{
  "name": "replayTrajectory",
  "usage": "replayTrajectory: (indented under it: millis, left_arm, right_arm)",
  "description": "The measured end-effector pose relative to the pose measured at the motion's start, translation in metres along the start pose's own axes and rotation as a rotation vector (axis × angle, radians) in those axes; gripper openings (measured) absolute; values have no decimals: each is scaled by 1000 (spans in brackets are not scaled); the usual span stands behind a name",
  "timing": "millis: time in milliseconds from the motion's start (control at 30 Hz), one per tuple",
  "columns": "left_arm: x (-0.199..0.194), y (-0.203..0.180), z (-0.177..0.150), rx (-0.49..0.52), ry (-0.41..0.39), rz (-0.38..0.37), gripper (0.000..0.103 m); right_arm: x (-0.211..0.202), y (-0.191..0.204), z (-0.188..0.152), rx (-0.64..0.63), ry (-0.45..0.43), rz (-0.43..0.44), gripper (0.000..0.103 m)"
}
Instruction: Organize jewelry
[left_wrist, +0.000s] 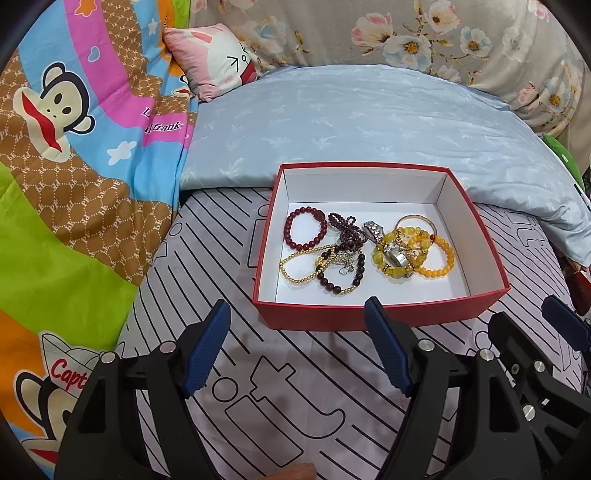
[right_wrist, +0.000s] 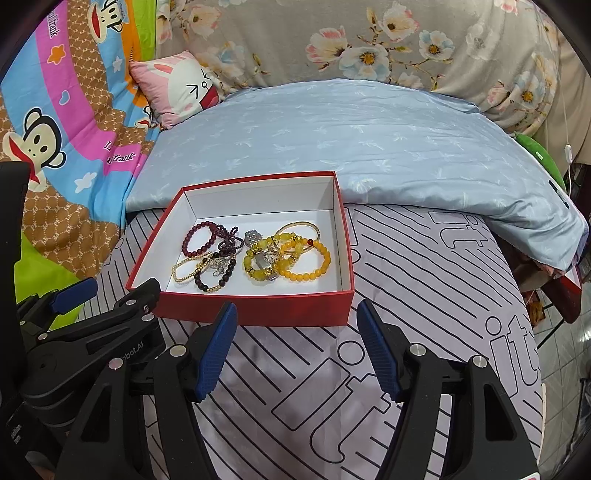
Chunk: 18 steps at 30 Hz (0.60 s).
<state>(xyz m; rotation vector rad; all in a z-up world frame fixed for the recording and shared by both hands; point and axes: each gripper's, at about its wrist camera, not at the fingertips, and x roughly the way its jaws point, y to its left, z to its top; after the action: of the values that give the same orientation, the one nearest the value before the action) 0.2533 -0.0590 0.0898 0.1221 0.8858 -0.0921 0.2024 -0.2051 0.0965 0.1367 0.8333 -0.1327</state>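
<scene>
The jewelry pile (left_wrist: 369, 251) sits tangled in the red box (left_wrist: 376, 314) on the bed. Both the left gripper (left_wrist: 297, 343) and right gripper (right_wrist: 297, 343) have fingers wide, empty. Beaded bracelets look light, slippery, probably elastic; the lone dark red bracelet (left_wrist: 306, 229) looks easiest to pinch by its rim.

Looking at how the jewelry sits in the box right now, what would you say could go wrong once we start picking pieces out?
1. The dark purple bead strand, thin gold bead bracelet and silver chain overlap in the red cardboard box, so lifting one may drag the others.
2. The yellow bead bracelets lie tangled around a silver watch; a grasp could catch both.
3. The box rests on soft striped bedding, so a push from the open left gripper or open right gripper might shift or tip it.
</scene>
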Motion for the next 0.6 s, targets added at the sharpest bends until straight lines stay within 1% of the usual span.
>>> replayTrajectory:
  millis: [100, 167, 233, 333, 467, 600]
  left_arm:
    - [0, 0, 0, 2, -2, 6, 71]
    - [0, -1, -1, 4, -7, 15, 73]
    - [0, 0, -1, 4, -11, 18, 74]
    - [0, 2, -2, -8, -7, 8, 74]
    - [1, 2, -1, -11, -3, 11, 74]
    - [1, 3, -2, -18, -1, 7, 74]
  right_arm:
    - [0, 0, 0, -1, 3, 0, 65]
    - [-1, 0, -1, 1, 3, -1, 65]
    - [-2, -1, -2, 6, 2, -11, 70]
    - [-3, -3, -4, 17, -6, -22, 74]
    - [-4, -6, -3, 34, -12, -20, 78]
    - [-4, -6, -3, 35, -17, -19, 78]
